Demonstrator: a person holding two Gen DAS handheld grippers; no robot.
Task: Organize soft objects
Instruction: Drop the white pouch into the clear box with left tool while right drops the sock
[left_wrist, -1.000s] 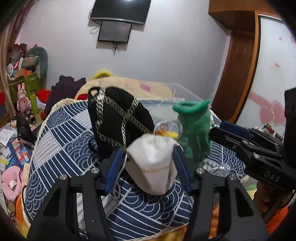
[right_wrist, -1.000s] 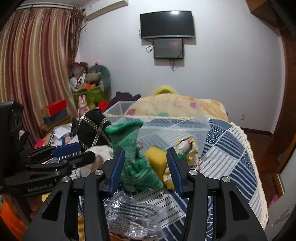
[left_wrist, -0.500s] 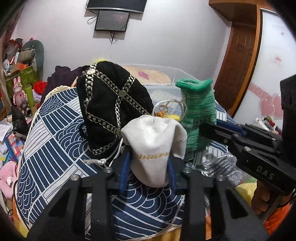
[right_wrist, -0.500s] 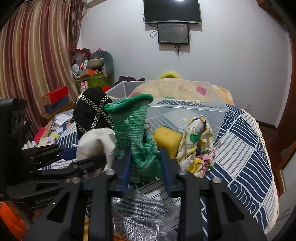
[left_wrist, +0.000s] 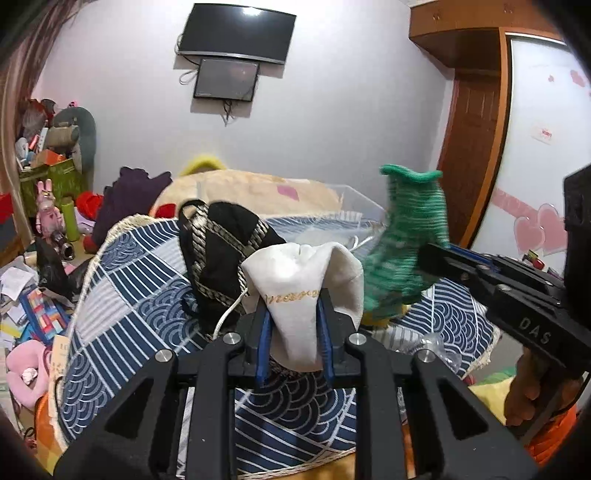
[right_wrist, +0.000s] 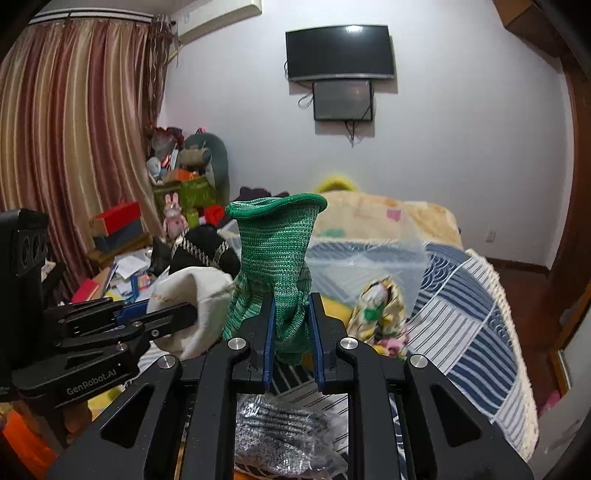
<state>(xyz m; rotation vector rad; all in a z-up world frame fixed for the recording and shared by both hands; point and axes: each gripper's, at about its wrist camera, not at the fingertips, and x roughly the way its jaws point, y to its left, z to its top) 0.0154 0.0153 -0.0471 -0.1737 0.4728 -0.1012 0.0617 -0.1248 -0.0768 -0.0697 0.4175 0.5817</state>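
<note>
Blue-patterned bedspread (left_wrist: 122, 295) under everything. Left gripper (left_wrist: 293, 325), jaws just closing, clamps white pouch (left_wrist: 303, 280); right gripper (right_wrist: 290, 325) pinches green glove (right_wrist: 275, 258), both held beside black bag (left_wrist: 221, 254), clear bin (right_wrist: 369, 254) behind.

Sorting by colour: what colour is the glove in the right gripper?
Green knit glove, clearest in the right wrist view.
</note>
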